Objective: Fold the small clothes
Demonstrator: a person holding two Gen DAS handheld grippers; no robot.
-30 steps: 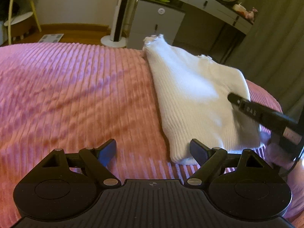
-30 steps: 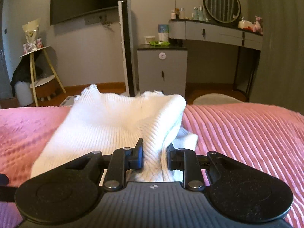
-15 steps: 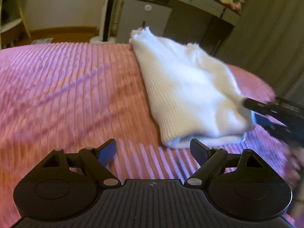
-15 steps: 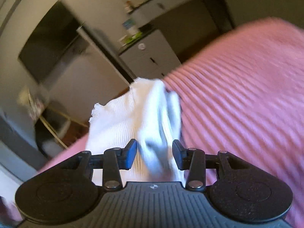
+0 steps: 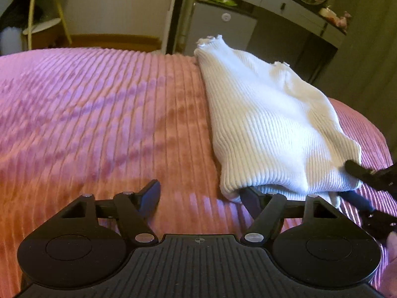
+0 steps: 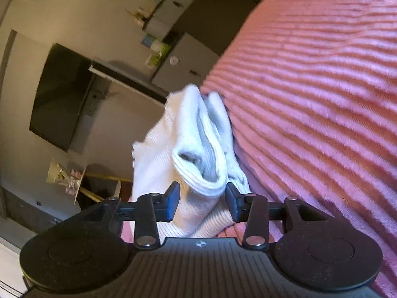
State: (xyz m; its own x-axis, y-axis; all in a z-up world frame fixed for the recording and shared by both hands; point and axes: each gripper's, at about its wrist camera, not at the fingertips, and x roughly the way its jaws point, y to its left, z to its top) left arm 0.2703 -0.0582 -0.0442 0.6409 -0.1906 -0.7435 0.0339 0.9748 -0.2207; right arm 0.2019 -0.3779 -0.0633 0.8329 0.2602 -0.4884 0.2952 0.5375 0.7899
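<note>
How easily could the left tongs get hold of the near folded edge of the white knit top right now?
Probably yes. The left tongs stand wide open at the near edge of the white knit top. One finger is already tucked at that fold, with only bare pink bedspread between them.

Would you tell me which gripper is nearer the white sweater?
Right. The right gripper has the white sweater's folded edge between its open fingers; the left gripper sits just beside its near corner.
</note>
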